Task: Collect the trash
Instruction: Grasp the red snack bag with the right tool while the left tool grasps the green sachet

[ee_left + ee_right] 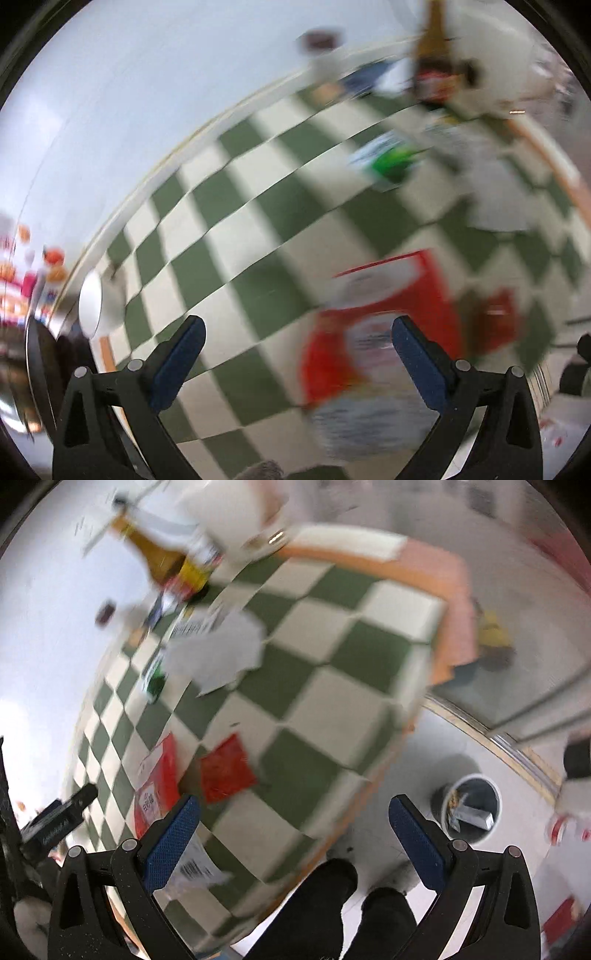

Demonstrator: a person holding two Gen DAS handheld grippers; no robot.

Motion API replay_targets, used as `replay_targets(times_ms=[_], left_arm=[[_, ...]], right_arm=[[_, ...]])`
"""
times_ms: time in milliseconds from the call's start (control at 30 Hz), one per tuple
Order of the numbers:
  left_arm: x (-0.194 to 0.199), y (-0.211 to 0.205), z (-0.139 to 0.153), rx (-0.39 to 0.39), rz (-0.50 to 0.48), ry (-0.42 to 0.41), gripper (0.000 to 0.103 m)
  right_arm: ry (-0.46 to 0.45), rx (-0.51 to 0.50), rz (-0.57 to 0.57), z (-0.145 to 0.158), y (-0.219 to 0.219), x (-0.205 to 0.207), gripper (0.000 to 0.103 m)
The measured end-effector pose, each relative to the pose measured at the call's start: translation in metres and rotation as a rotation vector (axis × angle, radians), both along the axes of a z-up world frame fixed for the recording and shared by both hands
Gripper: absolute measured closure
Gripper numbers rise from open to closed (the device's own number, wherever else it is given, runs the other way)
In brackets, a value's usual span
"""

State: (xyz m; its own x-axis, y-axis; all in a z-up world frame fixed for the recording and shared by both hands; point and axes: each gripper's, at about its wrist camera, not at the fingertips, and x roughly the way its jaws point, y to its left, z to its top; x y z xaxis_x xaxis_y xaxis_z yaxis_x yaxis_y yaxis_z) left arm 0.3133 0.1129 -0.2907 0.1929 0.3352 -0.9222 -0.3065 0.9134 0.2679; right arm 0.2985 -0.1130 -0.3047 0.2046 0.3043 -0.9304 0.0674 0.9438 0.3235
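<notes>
Both the left gripper [297, 334] and the right gripper [293, 812] have their fingers spread wide, holding nothing. Red wrappers [226, 768] and white paper [218, 653] lie on the checkered table [332, 701]. A bin [472, 808] stands on the floor beside the table.

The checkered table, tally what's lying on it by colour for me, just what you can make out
Red wrappers: 2, a large one and a small one
White paper: 1
Green and white packet: 1
Brown bottle: 1
Total: 5. Blur hides smaller scraps near the bottle and by the near edge.
</notes>
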Motion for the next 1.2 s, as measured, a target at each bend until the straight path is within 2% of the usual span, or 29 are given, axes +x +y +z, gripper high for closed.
replay_targets(times_ms=[167, 200, 233, 333, 400, 467, 533, 700, 800, 833, 867, 900, 967, 1033, 1100, 1133, 1200], left_arm=[[-0.013, 0.043, -0.042, -0.017, 0.093, 0.087, 0.000], [-0.013, 0.045, -0.045, -0.021, 0.095, 0.094, 0.000], [-0.013, 0.047, -0.050, -0.024, 0.099, 0.105, 0.000], [-0.009, 0.051, -0.061, -0.044, 0.100, 0.124, 0.000], [-0.003, 0.052, -0.065, -0.059, 0.095, 0.127, 0.000], [0.011, 0.050, -0.062, -0.077, 0.073, 0.111, 0.000], [0.029, 0.044, -0.057, -0.095, 0.043, 0.089, 0.000], [0.095, 0.025, -0.041, -0.141, -0.078, 0.000, 0.000], [0.143, 0.006, -0.046, -0.167, -0.187, -0.022, 0.001], [0.153, 0.001, -0.050, -0.179, -0.216, -0.017, 0.005], [0.163, -0.003, -0.055, -0.184, -0.241, -0.005, 0.016], [0.173, -0.008, -0.062, -0.187, -0.263, 0.013, 0.023], [0.187, -0.010, -0.080, -0.202, -0.299, 0.056, 0.047], [0.194, -0.011, -0.090, -0.216, -0.319, 0.074, 0.057], [0.196, -0.011, -0.089, -0.240, -0.342, 0.055, 0.070], [0.197, -0.011, -0.089, -0.266, -0.348, 0.056, 0.086], [0.196, -0.012, -0.088, -0.263, -0.350, 0.060, 0.086]], right_arm=[[0.075, -0.085, 0.111, -0.045, 0.063, 0.035, 0.002], [0.083, -0.116, 0.128, -0.052, 0.071, 0.037, 0.006], [0.089, -0.141, 0.140, -0.059, 0.077, 0.040, 0.020], [0.044, -0.175, 0.175, -0.062, 0.090, 0.038, 0.028], [0.010, -0.191, 0.204, -0.060, 0.099, 0.033, 0.041], [-0.005, -0.163, 0.236, -0.057, 0.107, 0.029, 0.073], [0.010, -0.112, 0.239, -0.055, 0.112, 0.029, 0.095], [-0.012, -0.044, 0.137, -0.044, 0.082, 0.046, 0.096], [-0.023, -0.014, 0.044, -0.037, 0.053, 0.061, 0.096], [-0.027, -0.012, 0.012, -0.036, 0.041, 0.068, 0.096], [-0.029, -0.014, -0.008, -0.035, 0.034, 0.076, 0.096], [-0.030, -0.015, -0.034, -0.035, 0.023, 0.082, 0.096], [-0.026, -0.014, -0.080, -0.038, 0.008, 0.093, 0.096], [-0.023, -0.011, -0.115, -0.037, -0.002, 0.101, 0.096], [-0.020, -0.005, -0.143, -0.040, -0.015, 0.107, 0.096], [-0.020, -0.002, -0.156, -0.040, -0.020, 0.105, 0.096], [-0.016, 0.010, -0.180, -0.042, -0.027, 0.104, 0.096]])
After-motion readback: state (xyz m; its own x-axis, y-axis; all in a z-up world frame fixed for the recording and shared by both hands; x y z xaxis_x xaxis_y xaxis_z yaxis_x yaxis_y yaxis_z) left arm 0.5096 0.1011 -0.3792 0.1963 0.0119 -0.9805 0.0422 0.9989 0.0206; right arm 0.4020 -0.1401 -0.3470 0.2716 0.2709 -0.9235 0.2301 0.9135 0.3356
